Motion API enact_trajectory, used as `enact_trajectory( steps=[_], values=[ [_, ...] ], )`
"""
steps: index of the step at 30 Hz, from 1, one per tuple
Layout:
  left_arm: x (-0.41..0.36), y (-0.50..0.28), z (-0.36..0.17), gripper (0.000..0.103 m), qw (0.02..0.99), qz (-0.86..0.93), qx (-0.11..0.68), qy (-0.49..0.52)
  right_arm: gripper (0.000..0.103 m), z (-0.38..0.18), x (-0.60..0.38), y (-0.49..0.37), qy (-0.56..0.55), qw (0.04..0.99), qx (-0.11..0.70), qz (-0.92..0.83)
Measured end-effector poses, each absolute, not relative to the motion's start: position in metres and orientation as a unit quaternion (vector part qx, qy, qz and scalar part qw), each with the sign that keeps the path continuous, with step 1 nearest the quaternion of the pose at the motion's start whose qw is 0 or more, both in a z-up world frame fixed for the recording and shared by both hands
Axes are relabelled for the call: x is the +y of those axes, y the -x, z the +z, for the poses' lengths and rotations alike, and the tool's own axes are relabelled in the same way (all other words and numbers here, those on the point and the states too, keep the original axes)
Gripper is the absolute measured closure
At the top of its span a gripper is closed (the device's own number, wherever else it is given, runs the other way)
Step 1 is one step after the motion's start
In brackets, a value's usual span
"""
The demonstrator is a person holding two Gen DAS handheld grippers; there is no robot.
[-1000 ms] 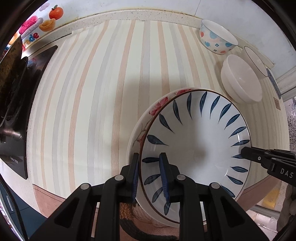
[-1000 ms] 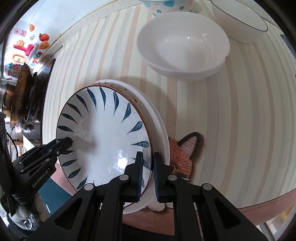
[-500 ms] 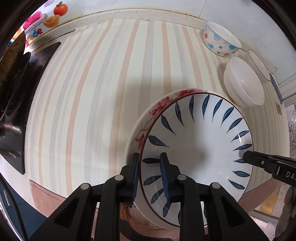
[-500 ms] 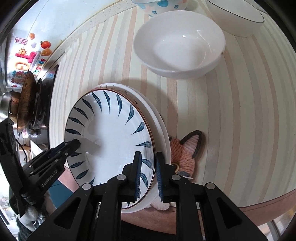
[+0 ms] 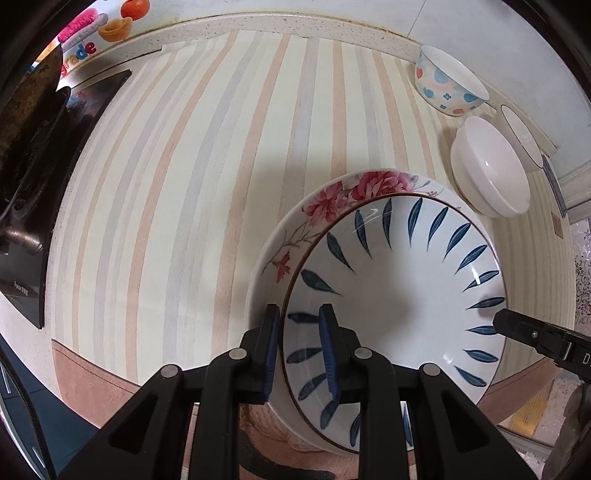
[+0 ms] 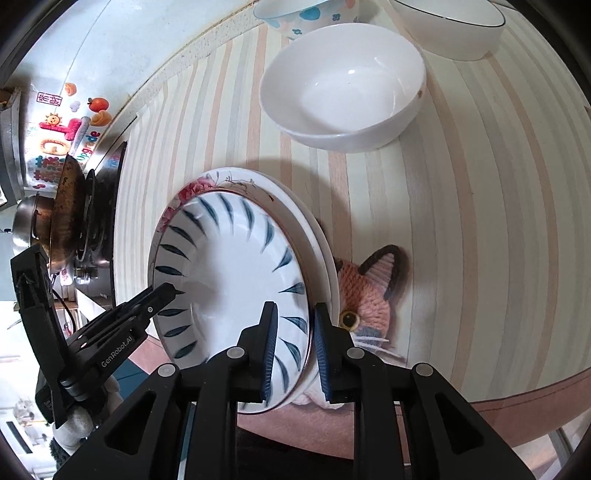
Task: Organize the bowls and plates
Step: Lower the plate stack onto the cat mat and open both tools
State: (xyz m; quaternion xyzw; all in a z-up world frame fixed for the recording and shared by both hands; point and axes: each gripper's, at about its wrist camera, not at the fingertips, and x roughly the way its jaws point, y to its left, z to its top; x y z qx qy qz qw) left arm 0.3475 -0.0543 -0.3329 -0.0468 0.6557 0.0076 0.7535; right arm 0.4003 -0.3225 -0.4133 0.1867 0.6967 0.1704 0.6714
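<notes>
A white plate with blue leaf marks (image 5: pixel 399 295) (image 6: pixel 229 280) lies inside a wider flower-rimmed plate (image 5: pixel 332 199) (image 6: pixel 236 177) at the counter's front edge. My left gripper (image 5: pixel 299 347) is shut on the blue-leaf plate's near rim, one finger inside and one outside. My right gripper (image 6: pixel 293 350) straddles the opposite rim with its jaws parted wider than the rim. The blue-leaf plate looks blurred in the right wrist view. Each gripper's tip shows in the other view: the left gripper (image 6: pixel 166 291) and the right gripper (image 5: pixel 502 317).
A plain white bowl (image 5: pixel 487 173) (image 6: pixel 347 85), a dotted bowl (image 5: pixel 447 88) and a black-rimmed bowl (image 6: pixel 450 33) stand at the back right. A knitted cat mat (image 6: pixel 369 288) lies under the plates. A stove with a wok (image 6: pixel 66 214) is on the left.
The right gripper's jaws have spread apart around the rim. More of the flower rim shows behind the blue-leaf plate. The left gripper's grip is unchanged.
</notes>
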Motion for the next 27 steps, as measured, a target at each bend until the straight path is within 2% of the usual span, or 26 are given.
enact_trajectory(
  steps=[5, 11, 14, 17, 19, 23, 24, 27],
  values=[
    [-0.051, -0.339, -0.324, 0.083, 0.761, 0.008, 0.648, 0.04, 0.078, -0.409, -0.319, -0.394, -0.174, 0.678, 0.695, 0.165],
    [-0.053, -0.316, -0.289, 0.083, 0.786, 0.003, 0.618, 0.02, 0.077, -0.385, -0.307, -0.376, -0.137, 0.706, 0.678, 0.153],
    [-0.052, -0.298, -0.262, 0.083, 0.801, 0.0, 0.598, 0.01, 0.067, -0.359, -0.299, -0.359, -0.118, 0.726, 0.66, 0.149],
    [-0.057, -0.282, -0.232, 0.083, 0.816, 0.002, 0.578, 0.004, 0.051, -0.333, -0.294, -0.34, -0.104, 0.744, 0.644, 0.147],
    [-0.059, -0.268, -0.212, 0.079, 0.826, -0.006, 0.564, 0.004, 0.038, -0.314, -0.292, -0.323, -0.093, 0.756, 0.632, 0.139],
    [-0.059, -0.246, -0.183, 0.06, 0.84, -0.014, 0.543, 0.001, 0.033, -0.275, -0.289, -0.287, -0.083, 0.783, 0.603, 0.132],
    [-0.056, -0.239, -0.175, 0.052, 0.844, -0.015, 0.537, 0.003, 0.028, -0.268, -0.288, -0.279, -0.08, 0.788, 0.597, 0.131],
    [-0.05, -0.225, -0.158, 0.037, 0.851, -0.022, 0.525, 0.011, 0.017, -0.238, -0.286, -0.251, -0.079, 0.805, 0.574, 0.126]
  ],
)
